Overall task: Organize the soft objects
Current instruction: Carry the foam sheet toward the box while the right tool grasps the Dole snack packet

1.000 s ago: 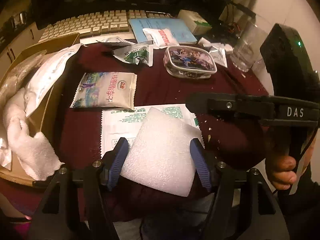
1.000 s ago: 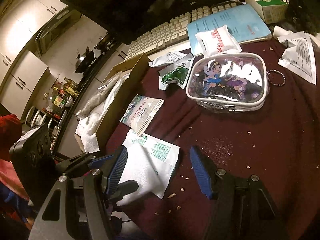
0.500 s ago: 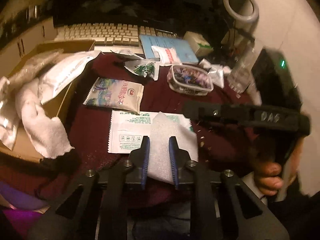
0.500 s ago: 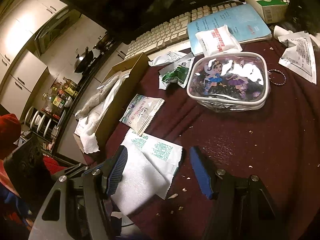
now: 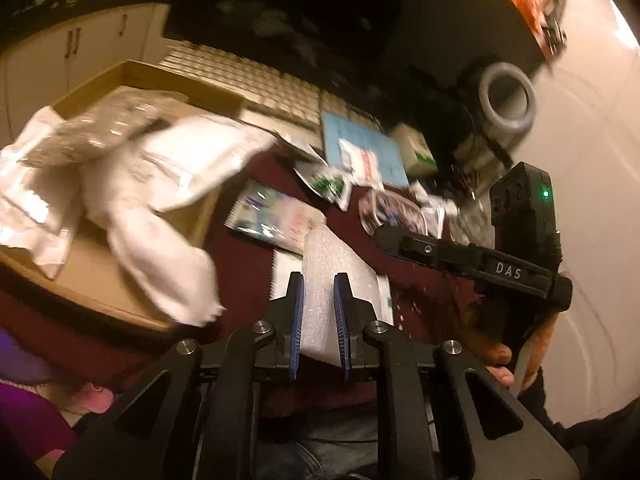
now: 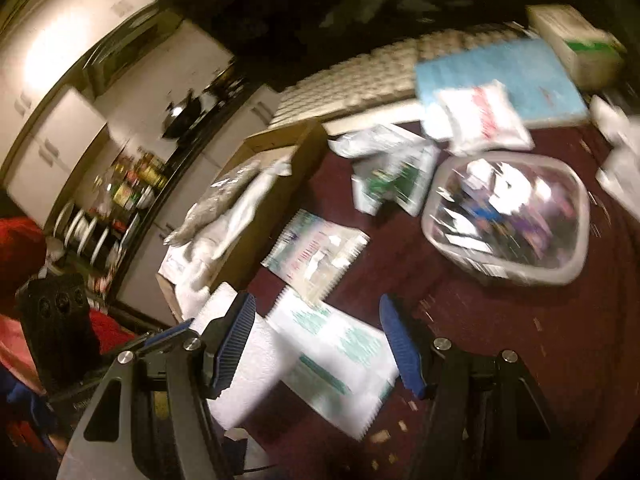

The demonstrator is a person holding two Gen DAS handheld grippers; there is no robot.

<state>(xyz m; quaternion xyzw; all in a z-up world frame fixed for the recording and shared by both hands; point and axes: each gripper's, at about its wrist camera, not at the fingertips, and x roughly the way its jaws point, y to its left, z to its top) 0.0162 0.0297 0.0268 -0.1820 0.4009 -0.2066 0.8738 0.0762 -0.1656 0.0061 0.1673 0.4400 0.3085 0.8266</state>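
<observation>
- The left gripper has just squeezed in on the white foam sheet. Before, its blue pads stood wide at the sheet's two edges. Now the sheet is lifted off the dark red cloth, and both views have swung, so much is blurry.
- One foam sheet sits between the two blue pads, low in the middle of the left view. The pads press its sides. It is pinched narrow, and its long side runs up and away from the fingers.
- The right gripper stands wide with nothing in it. In the right view the foam sheet is at the lower left, behind its left finger.
- Two flat packets lie on the cloth past the foam: a white-and-green packet, then a colourful packet.
- One cardboard box at the left holds a white towel and bags.
- One clear pouch sits farther right.
- One keyboard lies at the far edge.
</observation>
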